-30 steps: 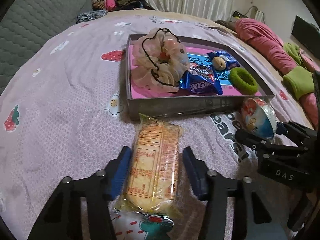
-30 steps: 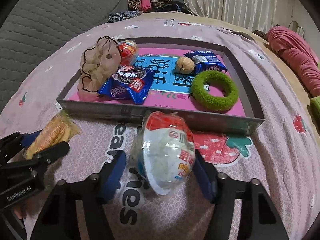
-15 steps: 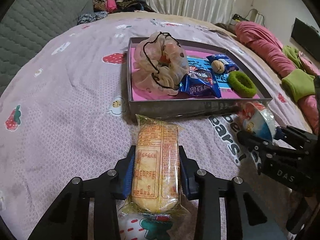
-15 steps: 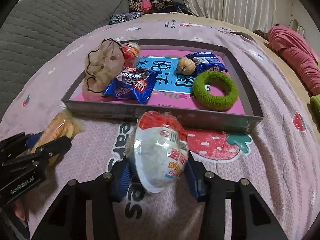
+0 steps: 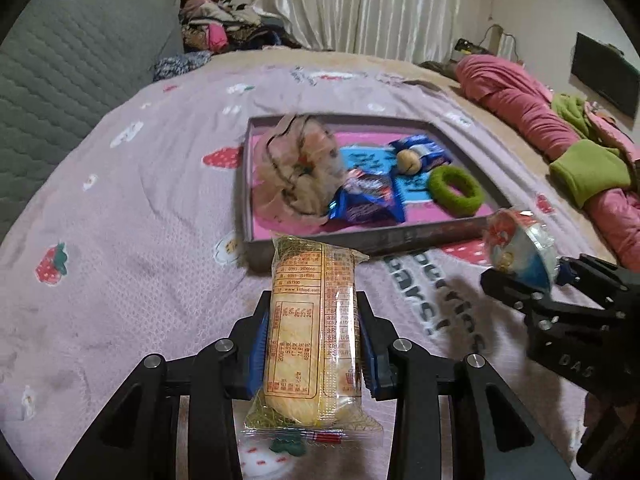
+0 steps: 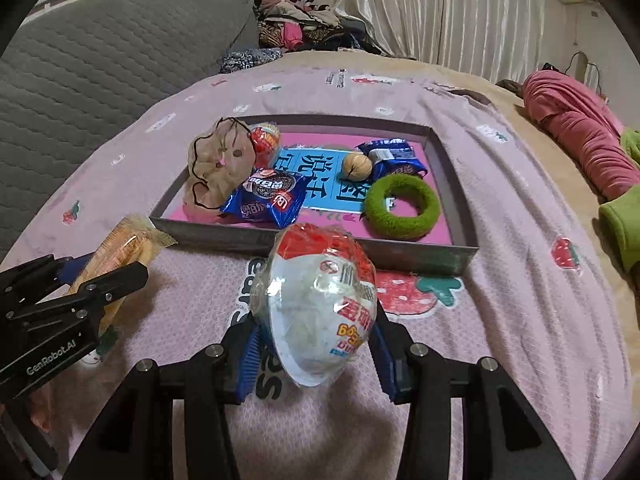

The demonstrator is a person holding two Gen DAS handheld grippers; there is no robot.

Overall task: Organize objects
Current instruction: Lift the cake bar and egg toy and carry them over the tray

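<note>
In the left wrist view my left gripper (image 5: 312, 316) is shut on a long yellow snack packet (image 5: 312, 344), which is held above the bedspread. The right wrist view shows my right gripper (image 6: 320, 348) shut on a wrapped egg-shaped toy (image 6: 320, 304), white with a red top. Both hang just in front of the grey tray (image 6: 404, 250) with a pink floor. Inside the tray lie a beige scrunchie (image 6: 218, 160), a red egg (image 6: 264, 140), a blue snack packet (image 6: 266, 198), a walnut (image 6: 357, 166) and a green ring (image 6: 402, 208). My right gripper (image 5: 548, 274) also shows at the right edge of the left wrist view.
The lilac strawberry-print bedspread (image 6: 520, 240) covers the bed. A grey quilted headboard (image 6: 80, 72) runs along the left. Pink bedding (image 5: 520, 108) and green fabric (image 5: 588, 168) lie along the right edge. A heap of clothes (image 6: 296, 28) sits at the back.
Both grippers closed on their items, the left on the yellow packet and the right on the egg toy. Both then rose off the bedspread with them.
</note>
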